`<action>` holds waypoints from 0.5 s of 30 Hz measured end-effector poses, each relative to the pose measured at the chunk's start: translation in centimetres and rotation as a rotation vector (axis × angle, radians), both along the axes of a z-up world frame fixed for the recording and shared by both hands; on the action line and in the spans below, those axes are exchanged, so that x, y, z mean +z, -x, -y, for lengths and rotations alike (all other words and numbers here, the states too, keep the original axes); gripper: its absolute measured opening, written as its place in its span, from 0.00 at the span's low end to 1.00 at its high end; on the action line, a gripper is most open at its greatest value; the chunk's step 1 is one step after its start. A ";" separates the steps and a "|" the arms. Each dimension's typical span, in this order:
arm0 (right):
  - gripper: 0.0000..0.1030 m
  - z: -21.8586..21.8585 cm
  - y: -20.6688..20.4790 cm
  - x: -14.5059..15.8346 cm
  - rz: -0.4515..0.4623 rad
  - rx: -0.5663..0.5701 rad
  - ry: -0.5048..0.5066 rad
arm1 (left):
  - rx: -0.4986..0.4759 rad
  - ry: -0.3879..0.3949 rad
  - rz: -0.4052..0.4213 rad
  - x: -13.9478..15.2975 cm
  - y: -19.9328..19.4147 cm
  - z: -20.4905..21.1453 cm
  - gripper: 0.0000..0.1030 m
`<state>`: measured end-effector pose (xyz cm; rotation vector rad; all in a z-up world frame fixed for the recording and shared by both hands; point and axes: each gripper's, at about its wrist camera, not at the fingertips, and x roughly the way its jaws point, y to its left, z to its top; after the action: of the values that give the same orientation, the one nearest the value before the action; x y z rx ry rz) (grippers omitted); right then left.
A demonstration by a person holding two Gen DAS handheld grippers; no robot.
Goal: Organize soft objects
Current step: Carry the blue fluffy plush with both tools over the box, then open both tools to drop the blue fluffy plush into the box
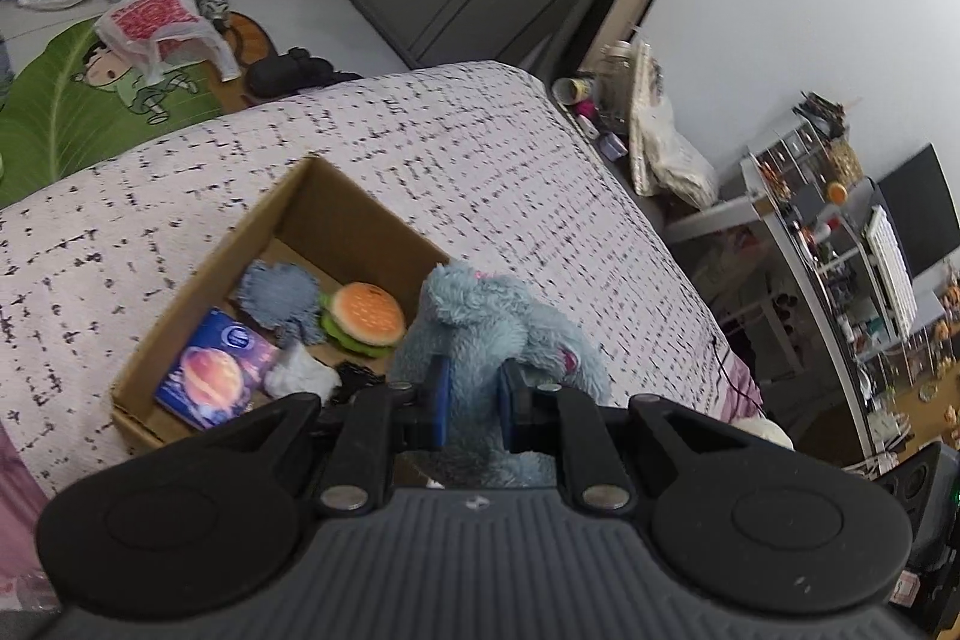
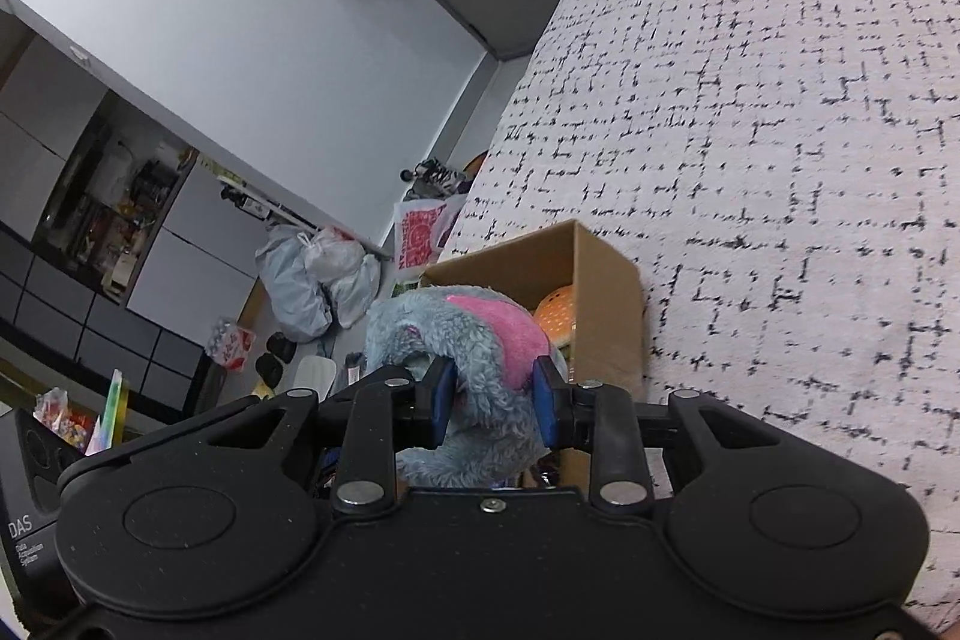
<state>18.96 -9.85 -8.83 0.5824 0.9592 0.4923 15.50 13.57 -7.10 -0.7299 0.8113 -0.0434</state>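
Observation:
A blue-grey plush toy (image 1: 480,328) with pink patches is held by both grippers just beside the near right corner of an open cardboard box (image 1: 288,214) on the bed. My left gripper (image 1: 474,400) is shut on the plush's lower body. My right gripper (image 2: 492,397) is shut on another part of the same plush (image 2: 474,340), at its pink patch. Inside the box lie a burger toy (image 1: 363,319), a fuzzy blue-grey ball (image 1: 279,295), a purple planet-print pack (image 1: 216,379) and a white soft piece (image 1: 300,376). The box also shows in the right wrist view (image 2: 606,304).
The box sits on a white bedspread (image 1: 480,160) with black dashes. A bedside surface with cups and bags (image 1: 630,118) stands beyond the bed's far right edge. A green rug (image 1: 78,100), plastic bags (image 2: 318,280) and shelves (image 1: 840,244) lie around the bed.

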 end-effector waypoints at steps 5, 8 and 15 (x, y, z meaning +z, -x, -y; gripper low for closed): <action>0.29 -1.6 -0.8 -0.4 -0.011 0.011 0.025 | 0.027 0.014 -0.014 -0.7 -0.5 -1.7 0.12; 0.29 -2.6 -1.3 -0.7 -0.014 0.025 0.039 | 0.030 0.032 -0.027 -1.4 -0.9 -2.5 0.05; 0.29 -3.9 -1.8 -1.6 -0.033 0.034 0.065 | 0.054 0.024 -0.063 -2.6 -1.5 -3.7 0.05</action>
<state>20.75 -5.97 -10.44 0.5173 1.0147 0.4813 17.02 17.30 -9.66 -0.7789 0.8524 0.0181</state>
